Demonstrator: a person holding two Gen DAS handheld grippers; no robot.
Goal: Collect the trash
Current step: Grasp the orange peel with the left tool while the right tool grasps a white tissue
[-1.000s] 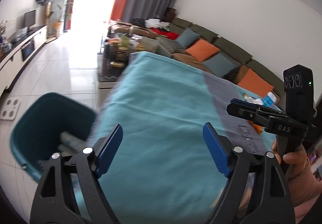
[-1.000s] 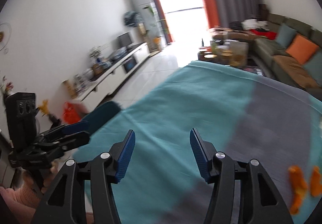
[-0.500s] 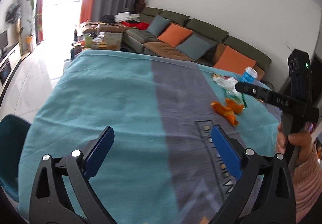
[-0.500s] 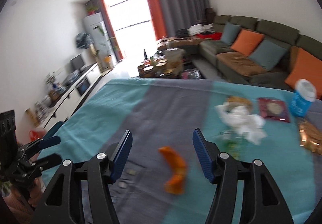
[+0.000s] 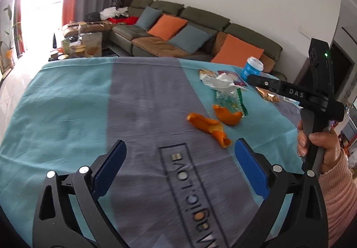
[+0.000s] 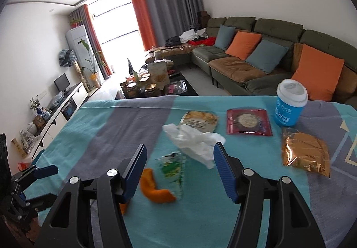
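Both claws, left claw (image 5: 178,165) and right claw (image 6: 178,165), gape empty over two orange peels (image 5: 206,124), one tissue (image 6: 194,139), one cup (image 6: 290,105).

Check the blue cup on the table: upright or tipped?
Upright. The blue cup stands on its base on the tablecloth, white lid on top, facing up.

Blown-out window (image 6: 118,25) daylight, fisheye-warped edges

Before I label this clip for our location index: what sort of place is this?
Most likely a home living room: a long sectional sofa with orange and blue cushions, a TV on a low cabinet, and floor-length curtains at a big window.
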